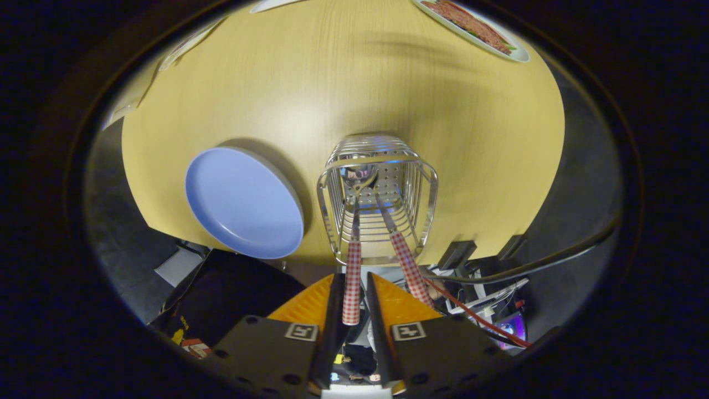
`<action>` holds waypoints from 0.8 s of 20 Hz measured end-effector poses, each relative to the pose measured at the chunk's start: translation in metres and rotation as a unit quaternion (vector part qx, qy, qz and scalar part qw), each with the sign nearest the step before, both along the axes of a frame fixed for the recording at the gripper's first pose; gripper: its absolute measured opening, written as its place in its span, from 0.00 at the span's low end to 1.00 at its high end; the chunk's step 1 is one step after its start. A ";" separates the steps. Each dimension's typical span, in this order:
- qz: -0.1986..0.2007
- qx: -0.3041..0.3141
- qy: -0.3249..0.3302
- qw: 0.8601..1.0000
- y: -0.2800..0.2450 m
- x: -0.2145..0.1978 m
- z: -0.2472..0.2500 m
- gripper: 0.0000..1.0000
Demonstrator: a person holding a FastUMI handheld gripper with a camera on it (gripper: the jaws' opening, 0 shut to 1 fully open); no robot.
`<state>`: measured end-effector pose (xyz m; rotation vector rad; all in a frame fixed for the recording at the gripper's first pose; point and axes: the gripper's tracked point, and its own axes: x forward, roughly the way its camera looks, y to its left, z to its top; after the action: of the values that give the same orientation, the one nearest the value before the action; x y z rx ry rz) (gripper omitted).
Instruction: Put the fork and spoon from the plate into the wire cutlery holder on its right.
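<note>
I look down into the wire cutlery holder [378, 194], which stands on the wooden table right of the blue plate [243, 202]. Two utensils with red-and-white checked handles stand in the holder. One handle [352, 282] runs back between my gripper's [354, 291] fingers, and its metal end reaches a shiny spoon-like bowl [358, 174] at the holder's bottom. The other handle [411, 271] leans against the holder's near rim, just right of the fingers; its head is hard to make out. The fingers stand narrowly apart, with a slim gap at the handle's right side. The blue plate has nothing on it.
A white plate of food [476, 27] sits at the table's far right edge. Papers [183, 47] lie at the far left. Below the table's near edge are black cables [554, 257], red wires [471, 316] and dark bags [232, 288].
</note>
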<state>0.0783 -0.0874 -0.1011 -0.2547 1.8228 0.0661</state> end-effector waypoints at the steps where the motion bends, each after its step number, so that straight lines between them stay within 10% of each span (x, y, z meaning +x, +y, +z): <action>1: -0.004 0.005 -0.005 1.000 0.001 0.000 -0.002 0.54; 5: -0.027 0.019 -0.049 0.998 0.003 0.002 0.001 1.00; 11: -0.069 0.085 -0.162 0.981 0.017 0.007 0.033 1.00; 16: -0.111 0.187 -0.300 0.929 0.056 0.002 0.078 1.00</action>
<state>0.0800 -0.0312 -0.0229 0.1912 1.1861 0.1559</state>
